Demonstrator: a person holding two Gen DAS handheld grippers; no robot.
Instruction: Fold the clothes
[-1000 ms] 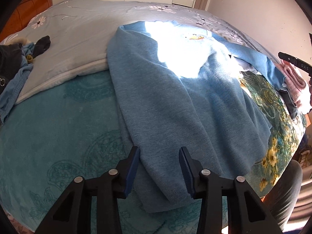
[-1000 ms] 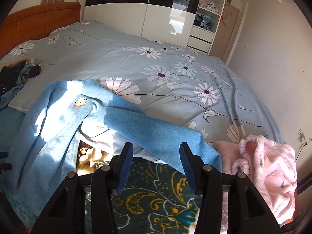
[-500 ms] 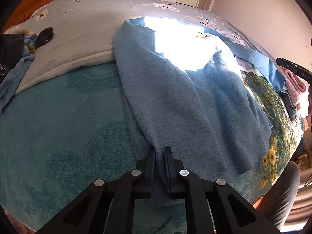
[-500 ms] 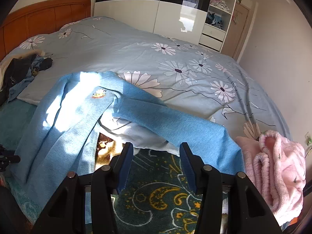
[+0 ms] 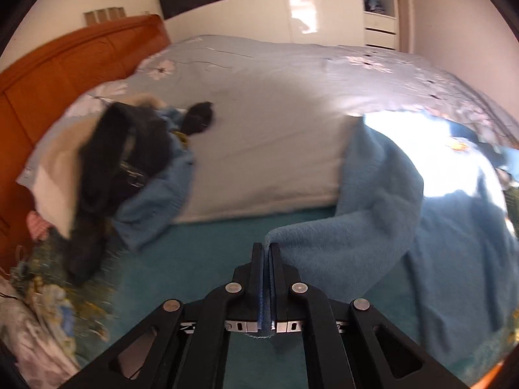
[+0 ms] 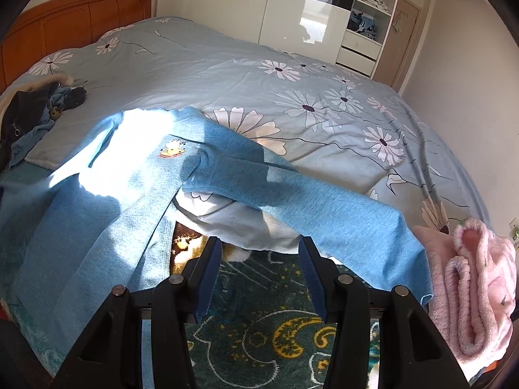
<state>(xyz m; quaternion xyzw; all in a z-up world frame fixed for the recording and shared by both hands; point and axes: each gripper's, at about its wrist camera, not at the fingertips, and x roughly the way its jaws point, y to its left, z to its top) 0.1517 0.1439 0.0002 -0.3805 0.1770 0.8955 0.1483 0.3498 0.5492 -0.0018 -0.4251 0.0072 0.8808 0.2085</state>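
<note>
A light blue knit sweater (image 6: 136, 175) with a small cartoon patch lies spread on the bed, one sleeve (image 6: 324, 214) stretched to the right. My left gripper (image 5: 266, 253) is shut on the sweater's hem (image 5: 340, 246) and holds it lifted and pulled left over the teal blanket (image 5: 194, 259). My right gripper (image 6: 261, 253) is open and empty, just above the dark patterned blanket (image 6: 259, 324), near the sleeve and the sweater's side.
A pile of dark and blue clothes (image 5: 129, 162) lies by the orange headboard (image 5: 65, 64). A pink fleece garment (image 6: 476, 285) sits at the right bed edge. The flowered duvet (image 6: 292, 90) covers the far bed; a wardrobe (image 6: 259, 6) stands behind.
My left gripper, open a second ago, shut on the sweater's hem and has since lifted it and swung left toward the headboard. The right gripper stayed open and moved closer to the sweater.
</note>
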